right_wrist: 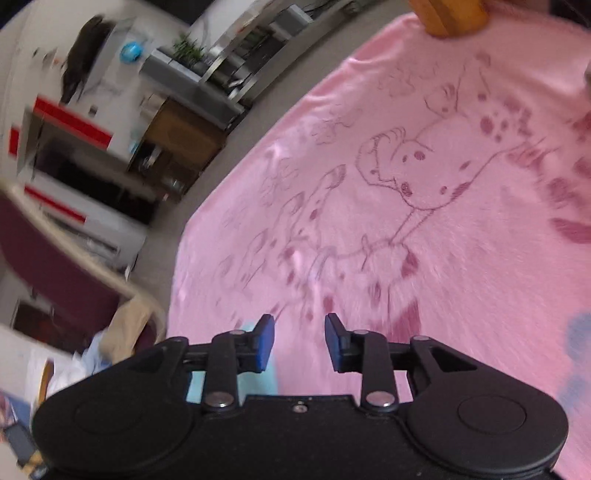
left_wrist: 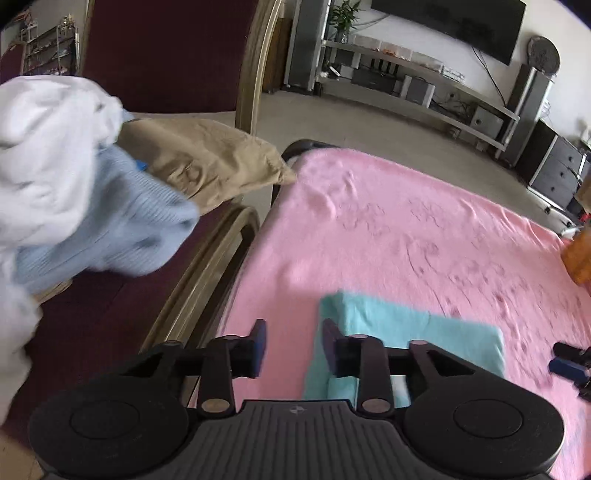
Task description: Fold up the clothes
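Note:
A folded teal garment [left_wrist: 410, 332] lies flat on the pink blanket [left_wrist: 388, 229]. My left gripper [left_wrist: 294, 343] hovers over the garment's left edge, open, and only blanket shows between its fingers. In the right wrist view a corner of the teal garment [right_wrist: 260, 384] peeks out under the left finger [right_wrist: 266, 339]. My right gripper [right_wrist: 300, 332] hangs open over the pink blanket [right_wrist: 424, 229] with nothing in it. The right gripper [left_wrist: 570, 363] also shows at the right edge of the left wrist view. Unfolded clothes are heaped on a chair: white [left_wrist: 40, 140], light blue [left_wrist: 122, 229] and tan [left_wrist: 207, 158].
The dark red chair [left_wrist: 166, 55] with a gold frame stands left of the blanket-covered table. An orange object [left_wrist: 580, 258] sits at the blanket's far right edge, and the orange object [right_wrist: 450, 14] appears at the top in the right wrist view. Shelves, speakers and a TV line the far wall.

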A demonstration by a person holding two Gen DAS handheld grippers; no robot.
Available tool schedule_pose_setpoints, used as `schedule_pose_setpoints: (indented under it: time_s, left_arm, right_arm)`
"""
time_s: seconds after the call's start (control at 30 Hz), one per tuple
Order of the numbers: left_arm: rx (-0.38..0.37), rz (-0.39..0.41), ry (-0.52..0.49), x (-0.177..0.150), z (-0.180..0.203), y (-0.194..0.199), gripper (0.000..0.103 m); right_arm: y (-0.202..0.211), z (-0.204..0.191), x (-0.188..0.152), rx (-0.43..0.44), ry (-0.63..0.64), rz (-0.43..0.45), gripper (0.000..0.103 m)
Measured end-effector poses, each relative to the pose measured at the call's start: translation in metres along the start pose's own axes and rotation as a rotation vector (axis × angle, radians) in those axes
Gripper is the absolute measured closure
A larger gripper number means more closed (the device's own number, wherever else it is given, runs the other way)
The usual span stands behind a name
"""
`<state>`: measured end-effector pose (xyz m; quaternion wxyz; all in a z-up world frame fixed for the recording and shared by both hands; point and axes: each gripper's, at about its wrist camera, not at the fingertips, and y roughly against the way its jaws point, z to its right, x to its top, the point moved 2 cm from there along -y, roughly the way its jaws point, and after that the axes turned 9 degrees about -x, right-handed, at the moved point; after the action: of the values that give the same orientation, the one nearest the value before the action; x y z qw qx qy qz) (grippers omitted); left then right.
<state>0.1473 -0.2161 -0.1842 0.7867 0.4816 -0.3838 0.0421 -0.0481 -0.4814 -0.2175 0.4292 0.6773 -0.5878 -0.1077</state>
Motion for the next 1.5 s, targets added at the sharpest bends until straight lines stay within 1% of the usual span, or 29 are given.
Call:
schedule_pose_setpoints:
  time_s: [0.07,0.1,0.13,0.17,0.23,0.27,0.33,0.4,0.43,0.53,0.67,0.77,0.8,0.83,0.93,1.03,1.1,1.17,1.23,1.33,1.43,1.5]
  left_arm:
    - [-0.035,-0.021,-0.022,-0.011,0.001,0.016,0.064]
    - [-0.059,-0.033,-0.028,-0.019,0.001,0.023,0.063]
    - [-0.079,-0.044,-0.022,-0.025,-0.002,0.028,0.06]
    - [-0.097,-0.056,-0.01,-0.031,-0.005,0.032,0.057]
    - [-0.133,-0.081,0.014,-0.042,-0.012,0.04,0.055]
    - [-0.151,-0.096,0.035,-0.047,-0.016,0.042,0.051]
    - [-0.185,-0.131,0.096,-0.052,-0.026,0.04,0.049]
    - [-0.229,-0.168,0.169,-0.054,-0.036,0.033,0.046]
    - [-0.246,-0.186,0.202,-0.055,-0.039,0.029,0.042]
    - [-0.238,-0.233,0.237,-0.057,-0.041,0.016,0.041]
    - [-0.202,-0.273,0.214,-0.06,-0.036,0.003,0.041]
    - [-0.19,-0.28,0.221,-0.06,-0.036,-0.004,0.041]
    - [-0.193,-0.279,0.224,-0.059,-0.035,-0.006,0.041]
    - [-0.199,-0.277,0.225,-0.058,-0.034,-0.008,0.041]
    - [-0.221,-0.274,0.235,-0.055,-0.033,-0.014,0.041]
    - [-0.25,-0.275,0.235,-0.051,-0.032,-0.018,0.043]
    - [-0.283,-0.283,0.236,-0.049,-0.031,-0.021,0.044]
    - [-0.31,-0.291,0.223,-0.047,-0.026,-0.025,0.046]
    - [-0.316,-0.297,0.187,-0.045,-0.018,-0.028,0.047]
    - [-0.303,-0.3,0.14,-0.039,-0.01,-0.036,0.047]
    - [-0.297,-0.286,0.125,-0.032,-0.01,-0.044,0.047]
    - [-0.299,-0.27,0.129,-0.028,-0.01,-0.048,0.047]
  right_arm:
    - [0.03,-0.006,-0.007,0.002,0.036,-0.019,0.07]
    - [0.046,-0.009,-0.013,0.003,0.05,-0.025,0.065]
    - [0.062,-0.013,-0.018,0.004,0.065,-0.03,0.063]
    - [0.077,-0.016,-0.024,0.005,0.079,-0.036,0.062]
    - [0.098,-0.022,-0.035,0.019,0.092,-0.053,0.057]
    - [0.105,-0.025,-0.042,0.033,0.089,-0.065,0.056]
    - [0.108,-0.023,-0.05,0.071,0.08,-0.101,0.052]
    - [0.096,-0.026,-0.067,0.095,0.082,-0.138,0.049]
    - [0.088,-0.026,-0.075,0.099,0.084,-0.153,0.049]
    - [0.061,-0.02,-0.092,0.06,0.046,-0.157,0.049]
    - [0.039,-0.006,-0.096,0.041,0.023,-0.158,0.05]
    - [0.026,0.001,-0.094,0.031,0.025,-0.158,0.055]
    - [0.023,0.004,-0.093,0.029,0.025,-0.157,0.061]
    - [0.02,0.007,-0.091,0.03,0.017,-0.157,0.065]
    - [0.009,0.018,-0.086,0.069,-0.031,-0.169,0.071]
    - [0.0,0.024,-0.079,0.126,-0.073,-0.186,0.071]
    - [-0.008,0.025,-0.075,0.157,-0.09,-0.205,0.072]
    - [-0.014,0.023,-0.071,0.173,-0.094,-0.204,0.072]
    - [-0.021,0.02,-0.068,0.184,-0.094,-0.203,0.073]
    - [-0.031,0.015,-0.062,0.191,-0.081,-0.222,0.076]
    - [-0.038,0.008,-0.058,0.204,-0.035,-0.254,0.076]
    - [-0.04,0.007,-0.056,0.208,-0.031,-0.242,0.076]
